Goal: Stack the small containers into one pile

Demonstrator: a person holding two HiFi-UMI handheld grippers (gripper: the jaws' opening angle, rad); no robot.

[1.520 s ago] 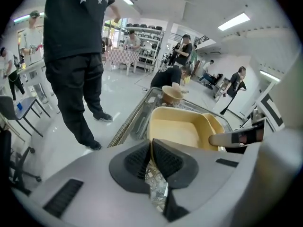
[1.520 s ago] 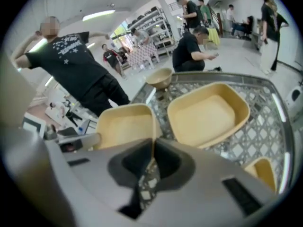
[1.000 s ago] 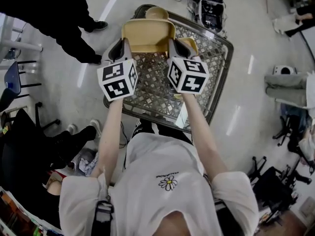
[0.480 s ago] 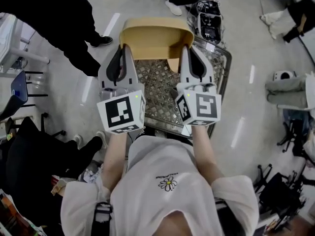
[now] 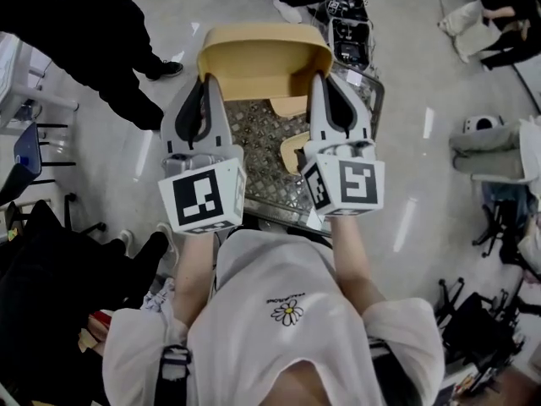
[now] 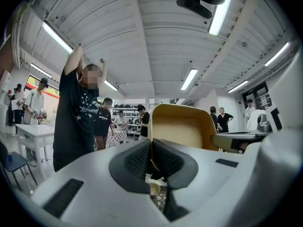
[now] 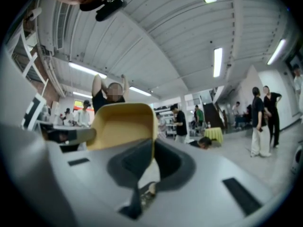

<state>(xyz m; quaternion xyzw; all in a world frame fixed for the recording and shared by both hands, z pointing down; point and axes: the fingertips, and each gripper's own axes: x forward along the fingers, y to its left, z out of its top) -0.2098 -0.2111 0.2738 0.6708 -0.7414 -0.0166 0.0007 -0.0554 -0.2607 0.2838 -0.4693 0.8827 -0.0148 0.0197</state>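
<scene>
The left gripper (image 5: 205, 81) is being kept clamped on the left wall of the yellow container (image 5: 264, 57). In the left gripper view the gripper (image 6: 150, 148) is showing its pads pressed together on the thin wall edge, with the yellow container (image 6: 182, 129) standing open just beyond them. The container is being held up in the air between both grippers, above the far edge of the wire cart (image 5: 254, 129), open side facing the person. Its left and right walls are being gripped level with each other.

Two more containers are lying on the cart's mesh floor toward the right edge, one (image 5: 290, 106) just under the held container and one (image 5: 296, 152) nearer the person; both are being partly hidden.

The right gripper (image 5: 326, 81) is being kept clamped on the right wall. In the right gripper view the gripper (image 7: 152, 159) is pinching the wall edge of the yellow container (image 7: 123, 124).

A bystander in black (image 5: 84, 24) is standing on the floor beyond the cart's left edge.
</scene>
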